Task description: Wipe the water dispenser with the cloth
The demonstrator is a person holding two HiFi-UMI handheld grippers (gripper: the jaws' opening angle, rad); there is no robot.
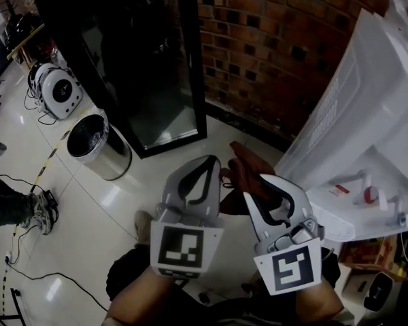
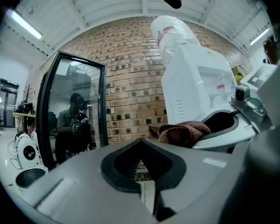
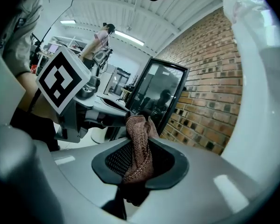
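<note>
Right gripper: jaws clamped on the brown knitted cloth. The fabric is bunched between the dark pads. One end stands up past the tips and the rest hangs below them.

Left gripper: jaws closed, pads meeting along a thin seam, nothing between them.

In the head view both grippers are held side by side in front of the person, marker cubes toward the camera and tips pointing away. They are close together but not touching.

The cloth sticks out beyond the right gripper's tips, in the air above the glossy pale tiled floor. It is just left of the tall white plastic water dispenser, and the head view shows a gap between them (the left gripper view has the cloth overlapping the dispenser's lower front, so I can't tell contact from there).

The dispenser fills the right of the head view and leans away in the wide lens. Its tap ledge is low on the front, with a red-marked tap and a second tap beside it.

Surroundings:
- Red-brown brick wall behind the dispenser.
- Black-framed glass panel standing against the wall to the left, with a person reflected in it in the left gripper view.
- Round brushed-steel waste bin on the floor just left of the panel.
- White rounded device with cables further left, apart from the bin.
</note>
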